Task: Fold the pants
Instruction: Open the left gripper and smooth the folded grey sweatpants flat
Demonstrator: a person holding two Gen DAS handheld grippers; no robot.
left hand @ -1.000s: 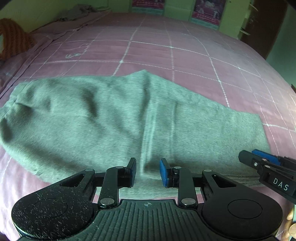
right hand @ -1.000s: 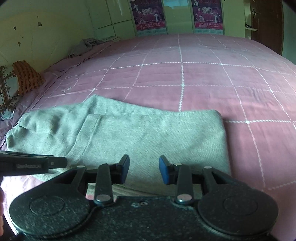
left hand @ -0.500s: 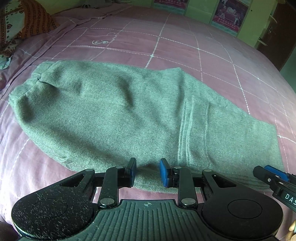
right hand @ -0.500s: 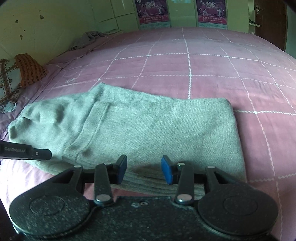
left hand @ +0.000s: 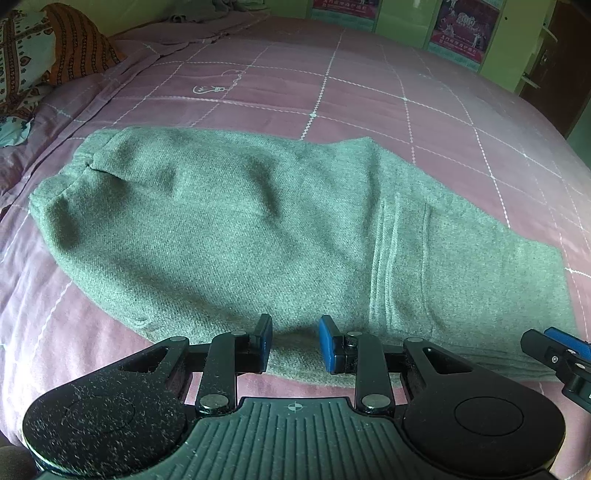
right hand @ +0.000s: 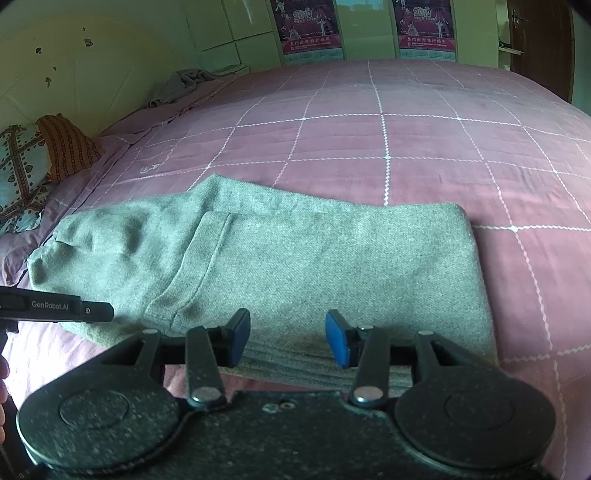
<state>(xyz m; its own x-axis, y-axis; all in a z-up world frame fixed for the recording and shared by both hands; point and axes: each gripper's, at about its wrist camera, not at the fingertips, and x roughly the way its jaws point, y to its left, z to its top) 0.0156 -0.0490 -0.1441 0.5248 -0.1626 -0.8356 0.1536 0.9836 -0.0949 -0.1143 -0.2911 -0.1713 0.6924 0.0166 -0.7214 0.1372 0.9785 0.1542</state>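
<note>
Grey-green pants point(left hand: 258, 236) lie folded on the pink checked bed, waistband at the left, leg hems laid over the middle, fold edge at the right. They also show in the right wrist view point(right hand: 303, 266). My left gripper point(left hand: 295, 345) is open and empty, hovering at the near edge of the pants. My right gripper point(right hand: 288, 338) is open and empty over the near edge of the right half. The right gripper's tip shows at the left wrist view's right side point(left hand: 554, 350). The left gripper's finger shows at the right wrist view's left side point(right hand: 59, 306).
The pink bedspread point(right hand: 406, 147) stretches far behind the pants. Patterned pillows point(left hand: 40, 66) lie at the far left. A grey cloth heap point(right hand: 188, 83) lies at the bed's far corner. Posters point(right hand: 306, 27) hang on the wall, and a dark door point(right hand: 539, 40) stands at the right.
Both grippers have drawn back toward the near edge of the pants and the left one has shifted left. The pants lie as before. Both stay open.
</note>
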